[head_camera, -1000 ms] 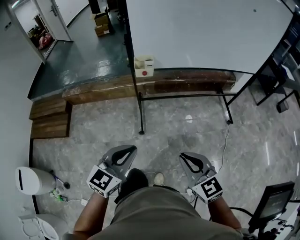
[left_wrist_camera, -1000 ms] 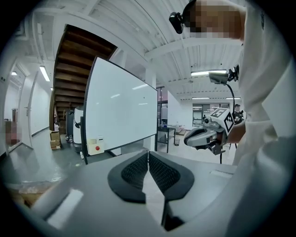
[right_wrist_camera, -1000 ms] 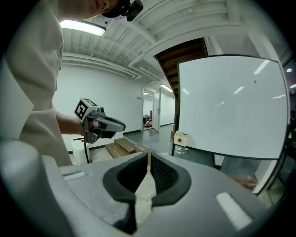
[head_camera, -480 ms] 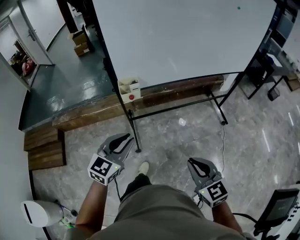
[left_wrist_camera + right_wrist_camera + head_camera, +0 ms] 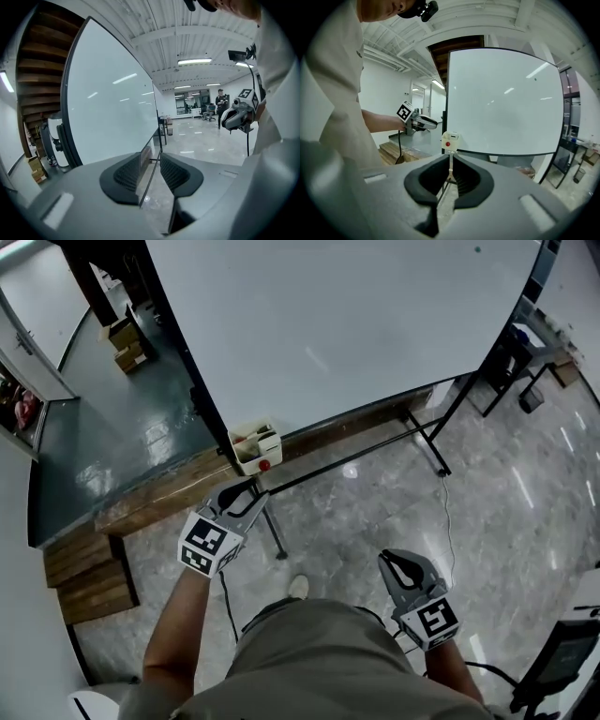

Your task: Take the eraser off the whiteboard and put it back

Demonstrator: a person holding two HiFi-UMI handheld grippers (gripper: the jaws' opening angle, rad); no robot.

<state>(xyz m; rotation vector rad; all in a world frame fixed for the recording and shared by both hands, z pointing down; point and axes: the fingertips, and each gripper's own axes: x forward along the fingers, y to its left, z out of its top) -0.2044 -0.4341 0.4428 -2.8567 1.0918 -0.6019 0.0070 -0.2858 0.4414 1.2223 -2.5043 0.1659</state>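
A big whiteboard (image 5: 356,324) on a black stand fills the top of the head view. A small cream box (image 5: 255,448) with a red dot hangs at its lower left corner; I cannot make out an eraser apart from it. My left gripper (image 5: 253,487) is just below that box, apart from it, and its jaws are opening with nothing between them (image 5: 150,159). My right gripper (image 5: 387,557) hangs lower, near my right hip, shut and empty. In the right gripper view (image 5: 451,165) the box (image 5: 450,139) shows straight ahead, with the left gripper (image 5: 431,123) to its left.
A wooden step (image 5: 169,498) runs along the foot of the board, by the stand's black legs (image 5: 274,526). A thin cable (image 5: 448,521) lies on the marble floor. Cardboard boxes (image 5: 122,334) stand far left. A screen on a stand (image 5: 562,652) is at the lower right.
The board and its box have come closer. My left gripper has reached forward to just under the box and its jaws have spread apart. The right gripper has stayed low at my side.
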